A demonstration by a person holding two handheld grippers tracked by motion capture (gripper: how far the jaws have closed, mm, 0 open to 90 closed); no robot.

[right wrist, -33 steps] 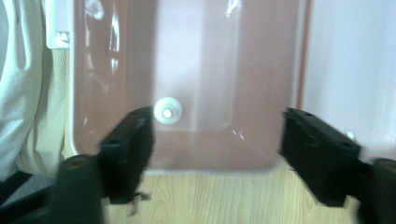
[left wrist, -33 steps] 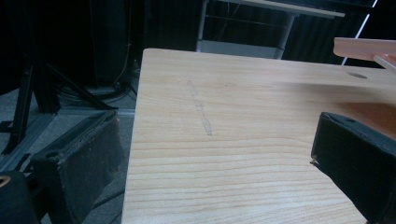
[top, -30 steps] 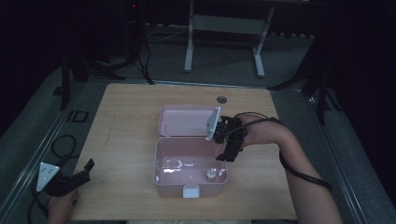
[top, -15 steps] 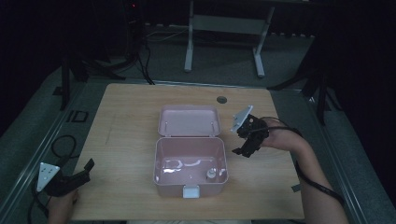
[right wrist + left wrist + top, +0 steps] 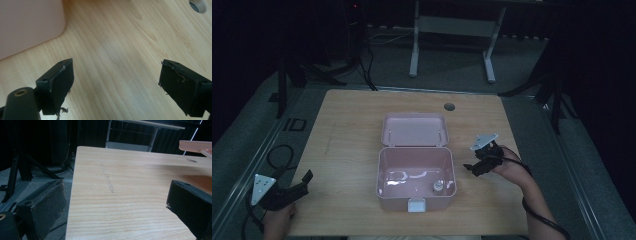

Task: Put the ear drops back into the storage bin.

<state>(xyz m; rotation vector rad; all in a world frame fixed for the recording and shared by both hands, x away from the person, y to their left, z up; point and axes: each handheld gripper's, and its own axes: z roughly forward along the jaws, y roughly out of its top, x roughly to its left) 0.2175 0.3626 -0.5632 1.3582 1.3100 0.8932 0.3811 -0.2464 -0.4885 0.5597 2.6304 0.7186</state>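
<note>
My counter (image 5: 347, 125) is a pale wood-grain top with a round hole (image 5: 449, 106) near its far edge. A pink box (image 5: 416, 175) sits on it at the middle, its lid (image 5: 414, 129) thrown back flat toward the far side. A faint pencil-like streak (image 5: 108, 178) marks the bare wood to the box's left.

Pale matt wood-grain table (image 5: 347, 150); glossy smooth pink plastic box (image 5: 414, 172).

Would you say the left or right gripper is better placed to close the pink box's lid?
Probably the right gripper: it sits open just beside the box, near the flat-lying lid. The left gripper rests at the table's near-left corner, much farther away.
</note>
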